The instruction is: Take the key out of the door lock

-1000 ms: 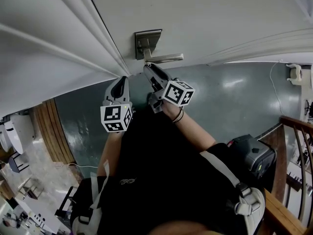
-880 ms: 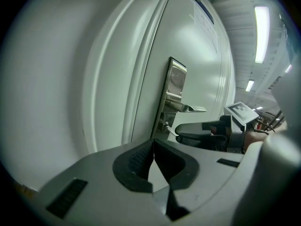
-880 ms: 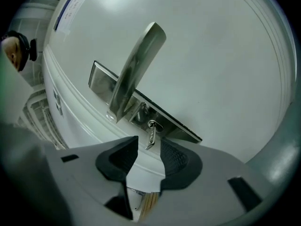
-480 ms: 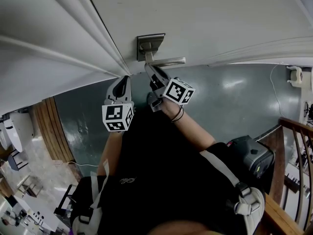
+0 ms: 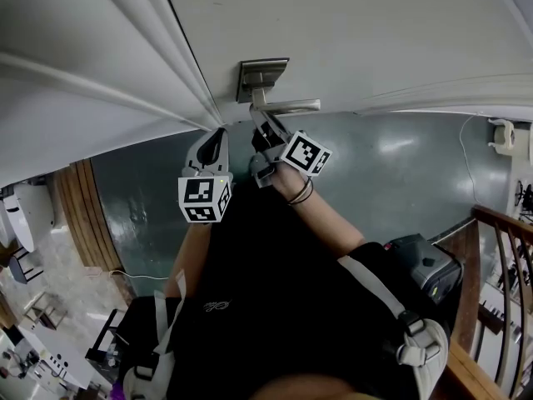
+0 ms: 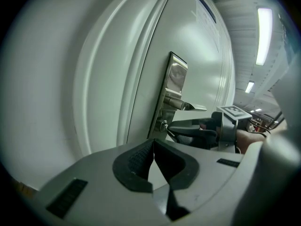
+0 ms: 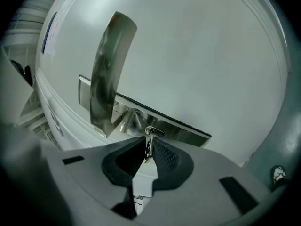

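Note:
A small silver key sticks out of the lock under the metal lever handle on the white door. My right gripper is up at the lock plate. Its jaws are closing, with the key's head between the pads and both pads against it. In the left gripper view the key shows at the plate's lower end, just in front of the right gripper. My left gripper hangs to the left by the door frame, shut and empty.
The white door frame runs along the left of the handle. Below lies a dark green floor. A wooden railing stands at the right and a black bag hangs at the person's side.
My right gripper has edged up to the lock plate and its jaws have narrowed around the key. The left gripper has barely moved.

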A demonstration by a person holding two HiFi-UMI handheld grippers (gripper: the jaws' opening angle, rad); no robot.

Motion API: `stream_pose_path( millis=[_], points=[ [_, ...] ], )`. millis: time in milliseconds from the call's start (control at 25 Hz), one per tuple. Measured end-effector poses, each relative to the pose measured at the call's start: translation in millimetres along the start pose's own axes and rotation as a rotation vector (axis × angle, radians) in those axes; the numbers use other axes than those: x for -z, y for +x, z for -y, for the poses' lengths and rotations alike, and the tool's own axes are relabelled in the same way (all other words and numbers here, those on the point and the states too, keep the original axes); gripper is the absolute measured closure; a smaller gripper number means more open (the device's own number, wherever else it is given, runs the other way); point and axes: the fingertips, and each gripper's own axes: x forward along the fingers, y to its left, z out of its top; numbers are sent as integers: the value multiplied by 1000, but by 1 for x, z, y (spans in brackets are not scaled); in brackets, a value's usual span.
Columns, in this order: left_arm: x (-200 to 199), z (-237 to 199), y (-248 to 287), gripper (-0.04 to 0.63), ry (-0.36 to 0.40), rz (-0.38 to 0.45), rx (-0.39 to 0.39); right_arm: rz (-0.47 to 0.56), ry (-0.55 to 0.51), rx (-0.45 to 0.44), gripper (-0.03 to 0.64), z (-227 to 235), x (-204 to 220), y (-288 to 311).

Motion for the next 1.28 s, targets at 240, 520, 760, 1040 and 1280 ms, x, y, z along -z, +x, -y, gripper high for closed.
stream_pose_path(
  millis=[240,520,760,1040,1280],
  points=[
    [0,0,0,572,-5,2,-6,-10,5,-6,566,2,0,1],
    [1,-13,-4,572,-23,4,-39,-25,-27,5,563,4,0,2],
    [3,-12,-4,572,-25,2,-36,18,-4,25,565,3,1,2],
    [0,-8,-3,572,-14,8,-21,9,-44,25,565,4,1,1],
    [1,-9,-2,572,-15,9,-25,8,-22,16,565,6,1,-1]
  ],
)
